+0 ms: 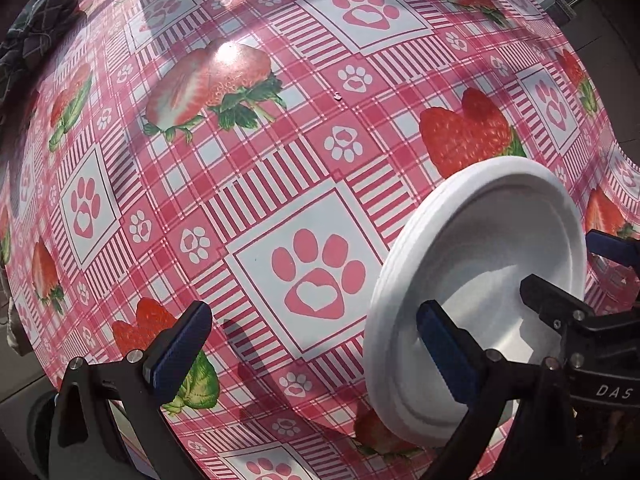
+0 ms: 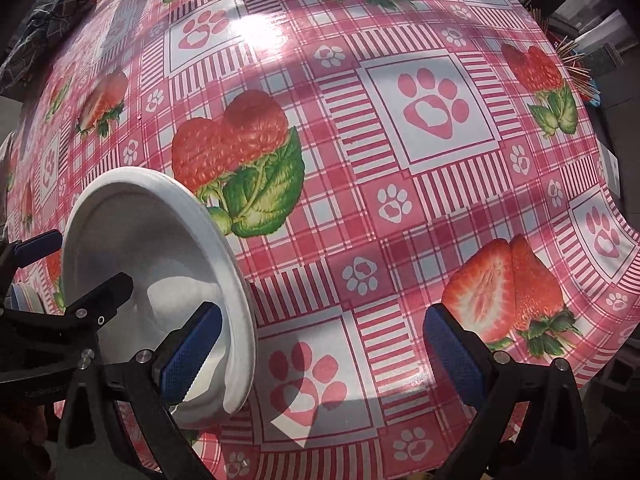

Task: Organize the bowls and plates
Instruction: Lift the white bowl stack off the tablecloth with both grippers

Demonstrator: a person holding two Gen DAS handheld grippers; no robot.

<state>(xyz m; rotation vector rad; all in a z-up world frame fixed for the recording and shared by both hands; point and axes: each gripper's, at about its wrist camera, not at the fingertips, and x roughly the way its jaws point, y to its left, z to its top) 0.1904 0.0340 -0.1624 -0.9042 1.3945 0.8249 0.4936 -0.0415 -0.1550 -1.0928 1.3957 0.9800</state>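
Note:
A small stack of white plates [image 1: 480, 240] lies on the pink strawberry-and-paw tablecloth [image 1: 280, 160], low right in the left wrist view and low left in the right wrist view [image 2: 132, 232]. My left gripper [image 1: 314, 350] is open; its right finger [image 1: 444, 348] hangs over the plates' near left part, its left finger is over bare cloth. My right gripper [image 2: 322, 354] is open too, with its left finger [image 2: 192, 352] over the plates' right side. Each gripper shows at the edge of the other's view, the right gripper [image 1: 568, 264] and the left gripper [image 2: 86, 258].
A dark quilted cloth [image 1: 36, 36] lies at the table's far left corner, also seen from the right wrist [image 2: 52, 12]. A holder of toothpicks [image 2: 576, 64] stands beyond the right edge. The tablecloth hangs over the table's edge on the right [image 2: 608, 240].

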